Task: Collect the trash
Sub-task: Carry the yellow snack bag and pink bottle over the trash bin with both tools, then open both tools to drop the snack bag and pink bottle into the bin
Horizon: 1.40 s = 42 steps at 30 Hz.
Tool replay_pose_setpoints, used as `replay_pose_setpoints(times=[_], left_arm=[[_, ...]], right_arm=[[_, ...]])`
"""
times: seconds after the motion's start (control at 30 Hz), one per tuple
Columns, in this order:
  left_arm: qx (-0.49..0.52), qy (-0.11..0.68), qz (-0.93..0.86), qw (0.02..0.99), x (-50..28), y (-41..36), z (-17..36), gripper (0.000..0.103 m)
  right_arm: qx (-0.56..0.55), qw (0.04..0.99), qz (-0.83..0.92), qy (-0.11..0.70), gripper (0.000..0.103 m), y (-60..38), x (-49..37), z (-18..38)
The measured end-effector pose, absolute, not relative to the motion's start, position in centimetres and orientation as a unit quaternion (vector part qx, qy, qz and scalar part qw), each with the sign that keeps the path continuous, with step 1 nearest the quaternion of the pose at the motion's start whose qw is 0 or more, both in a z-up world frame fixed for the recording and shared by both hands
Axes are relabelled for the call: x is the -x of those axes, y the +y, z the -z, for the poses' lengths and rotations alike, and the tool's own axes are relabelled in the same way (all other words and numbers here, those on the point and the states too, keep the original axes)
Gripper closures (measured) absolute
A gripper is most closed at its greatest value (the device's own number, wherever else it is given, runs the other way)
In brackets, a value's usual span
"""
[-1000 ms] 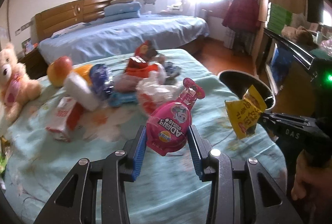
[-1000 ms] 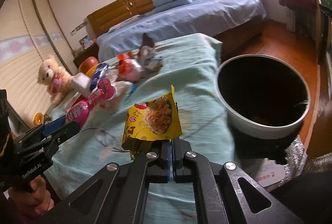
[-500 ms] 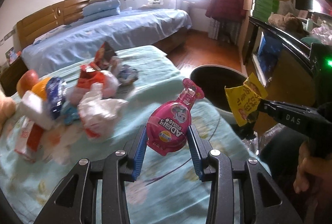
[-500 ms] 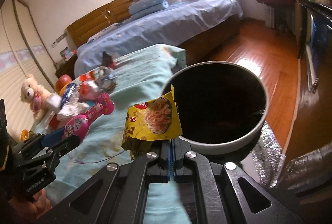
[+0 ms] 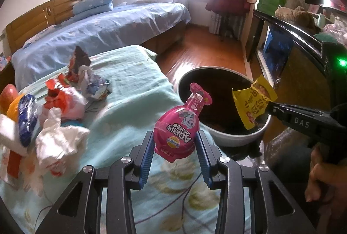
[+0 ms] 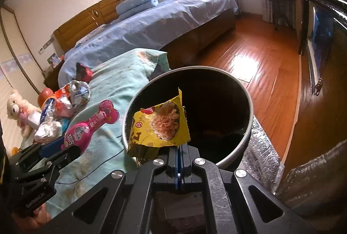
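Your left gripper (image 5: 176,148) pinches the flat pink bottle-shaped drink pouch (image 5: 179,127) over the right edge of the pale green floral bedspread (image 5: 130,93). Your right gripper (image 6: 179,150) is pressed together on the corner of the crinkled yellow noodle wrapper (image 6: 159,124), which hangs above the left rim of the round grey bin with its dark inside (image 6: 249,101), just beside that edge.

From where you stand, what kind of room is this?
Most likely a home bedroom: a made bed with blue sheets, folded blue bedding by its wooden headboard, and a teddy bear near the trash pile.
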<state>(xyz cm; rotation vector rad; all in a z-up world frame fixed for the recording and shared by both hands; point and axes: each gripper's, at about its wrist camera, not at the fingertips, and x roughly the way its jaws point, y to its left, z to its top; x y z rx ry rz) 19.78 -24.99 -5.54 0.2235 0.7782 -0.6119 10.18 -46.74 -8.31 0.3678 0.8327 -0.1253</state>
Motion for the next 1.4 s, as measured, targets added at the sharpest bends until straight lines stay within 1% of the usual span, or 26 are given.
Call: replay_pose_setpoints(times=[0.57,0.63,0.9,0.97,1.0,1.07,1.1,1.13,1.17,1.2,1.23,1.3,1.33,1.4], left_arm=[[-0.111,0.383,0.303,0.866,-22.4,-29.0,6.2,0.068],[-0.113,0.384,0.303,0.865,-22.6,-29.3,6.4,0.072],[-0.112,0.387,0.306,0.863,-23.0,-30.5,6.6,0.073],[-0.112,0.386,0.309,0.862,-23.1,-30.8,6.6,0.072],[-0.112,0.386,0.309,0.862,-23.0,-30.9,6.5,0.072],[-0.111,0.385,0.308,0.863,-22.8,-30.8,6.3,0.070],[-0.110,0.385,0.306,0.864,-22.8,-30.7,6.3,0.061],[-0.108,0.383,0.304,0.866,-22.6,-30.4,6.1,0.053],[-0.106,0.380,0.301,0.868,-22.5,-30.2,6.0,0.050],[-0.105,0.380,0.298,0.869,-22.4,-29.9,6.0,0.043],[-0.103,0.381,0.295,0.870,-22.3,-29.6,5.9,0.041],[-0.096,0.383,0.290,0.872,-21.9,-28.7,5.9,0.040],[-0.093,0.384,0.287,0.873,-21.7,-28.3,5.8,0.039],[-0.084,0.386,0.285,0.873,-21.3,-27.1,5.8,0.039]], right_arm=[[-0.176,0.889,0.076,0.416,0.102,-49.4,-12.3,8.9],[-0.173,0.888,0.077,0.419,0.102,-49.5,-12.5,9.0],[-0.169,0.880,0.076,0.437,0.102,-49.9,-13.5,9.5],[-0.166,0.877,0.072,0.445,0.097,-49.9,-13.9,9.6],[-0.164,0.876,0.072,0.448,0.097,-49.9,-14.1,9.7],[-0.159,0.874,0.079,0.453,0.092,-50.1,-14.3,9.7],[-0.159,0.872,0.079,0.456,0.091,-50.2,-14.4,9.7],[-0.160,0.872,0.079,0.457,0.080,-50.2,-14.4,9.7],[-0.159,0.872,0.081,0.456,0.067,-50.2,-14.3,9.6],[-0.156,0.874,0.083,0.453,0.061,-50.2,-14.1,9.5],[-0.155,0.875,0.084,0.451,0.055,-50.1,-14.0,9.4],[-0.156,0.876,0.085,0.449,0.052,-49.9,-13.8,9.3],[-0.157,0.876,0.085,0.449,0.047,-49.8,-13.6,9.2],[-0.169,0.878,0.082,0.440,0.042,-49.6,-13.2,9.0]])
